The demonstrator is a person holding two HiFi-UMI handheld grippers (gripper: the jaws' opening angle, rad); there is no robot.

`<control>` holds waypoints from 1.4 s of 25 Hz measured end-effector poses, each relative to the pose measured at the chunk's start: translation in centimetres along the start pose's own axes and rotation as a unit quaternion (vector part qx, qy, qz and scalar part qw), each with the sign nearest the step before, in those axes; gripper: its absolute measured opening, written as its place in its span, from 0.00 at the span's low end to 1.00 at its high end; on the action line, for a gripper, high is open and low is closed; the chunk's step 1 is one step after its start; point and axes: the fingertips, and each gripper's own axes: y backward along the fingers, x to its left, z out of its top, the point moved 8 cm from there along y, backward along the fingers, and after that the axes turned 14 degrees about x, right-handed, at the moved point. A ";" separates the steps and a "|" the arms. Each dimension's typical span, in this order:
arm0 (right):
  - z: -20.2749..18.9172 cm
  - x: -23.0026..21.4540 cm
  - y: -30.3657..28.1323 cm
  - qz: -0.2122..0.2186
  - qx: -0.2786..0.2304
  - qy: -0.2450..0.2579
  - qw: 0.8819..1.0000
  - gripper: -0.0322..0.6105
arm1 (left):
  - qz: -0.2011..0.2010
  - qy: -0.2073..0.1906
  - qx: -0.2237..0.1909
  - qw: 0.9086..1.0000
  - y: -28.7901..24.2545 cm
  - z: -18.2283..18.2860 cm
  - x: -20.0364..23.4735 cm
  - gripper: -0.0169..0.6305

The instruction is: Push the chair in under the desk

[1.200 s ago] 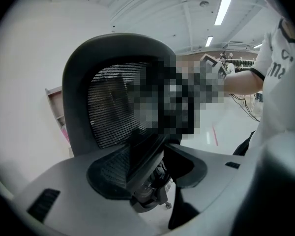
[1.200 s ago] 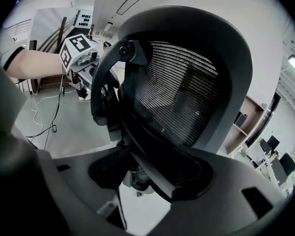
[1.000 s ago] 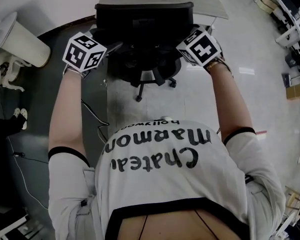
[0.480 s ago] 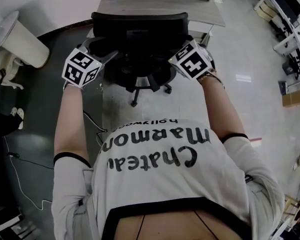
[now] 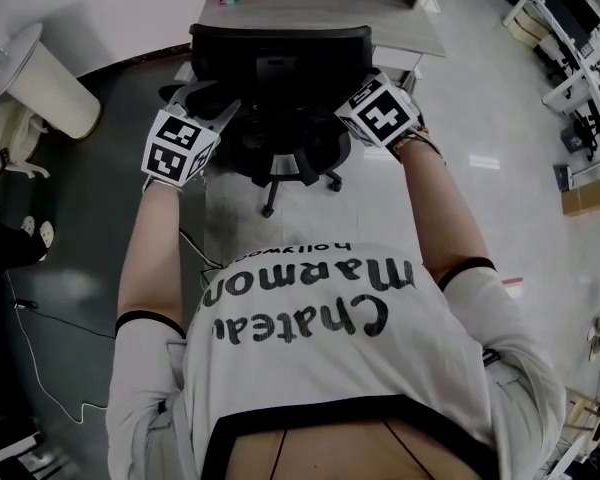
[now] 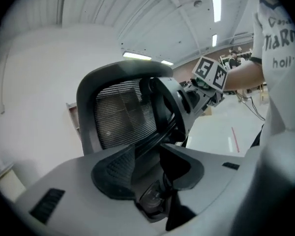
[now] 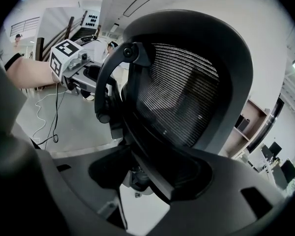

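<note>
Chair (image 5: pixel 280 68) sits at near edge of bench (image 5: pixel 400 23), back twd the person, casters (image 5: pixel 270 208) out on the floor (image 5: pixel 460 188), so not tucked in yet. L claw (image 6: pixel 147 149) has just been closing; back frame (image 6: pixel 86 112) bar betw its pads looks pinched. R claw (image 7: pixel 157 156) holds the right-side bar likewise. Step, I'd say: grips set, push abt to begin. Next: shove both sides evenly twd far and keep it straight so the arms clear the bench.

In the head view the backrest of the chair (image 5: pixel 280 53) hides its seat, and only part of its wheeled base shows beneath. The top edge cuts off the table (image 5: pixel 405 26). In the right gripper view the contents of the shelf (image 7: pixel 247 126) are too small to tell.
</note>
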 end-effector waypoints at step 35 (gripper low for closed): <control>-3.7 4.5 6.2 0.025 -0.137 -0.305 0.942 0.36 | -0.077 0.237 -0.191 0.949 12.6 2.8 -8.8 0.05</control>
